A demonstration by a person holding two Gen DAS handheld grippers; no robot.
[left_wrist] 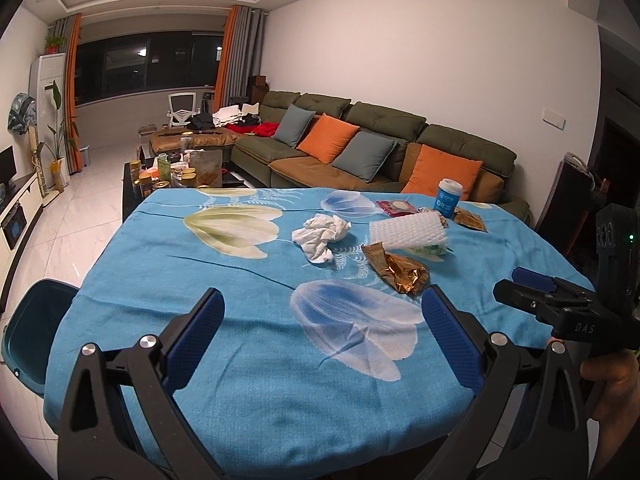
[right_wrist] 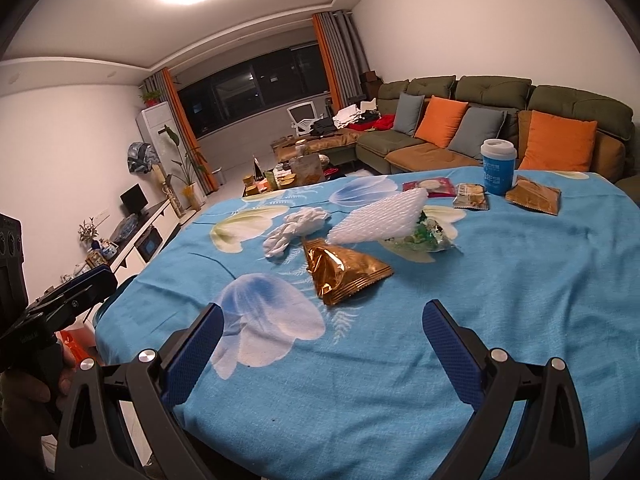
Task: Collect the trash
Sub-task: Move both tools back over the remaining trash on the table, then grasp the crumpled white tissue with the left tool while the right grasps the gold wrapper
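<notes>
Trash lies on a table under a blue flowered cloth point(left_wrist: 248, 352): a crumpled white tissue point(left_wrist: 320, 234) point(right_wrist: 294, 226), a gold foil wrapper point(left_wrist: 400, 272) point(right_wrist: 344, 272), white foam netting point(left_wrist: 406, 232) point(right_wrist: 380, 216) over a clear green bag point(right_wrist: 420, 238), a red packet point(left_wrist: 394, 207) point(right_wrist: 430, 185) and brown snack packets point(left_wrist: 470, 220) point(right_wrist: 532, 194). My left gripper point(left_wrist: 322, 302) is open and empty above the near part of the table. My right gripper point(right_wrist: 322, 316) is open and empty just short of the gold wrapper; it also shows in the left wrist view point(left_wrist: 532, 284).
A blue-and-white cup point(left_wrist: 448, 198) point(right_wrist: 498, 166) stands at the table's far side. A dark teal bin point(left_wrist: 36, 332) stands on the floor left of the table. A green sofa with cushions point(left_wrist: 360, 144) and a cluttered coffee table point(left_wrist: 176, 176) lie beyond.
</notes>
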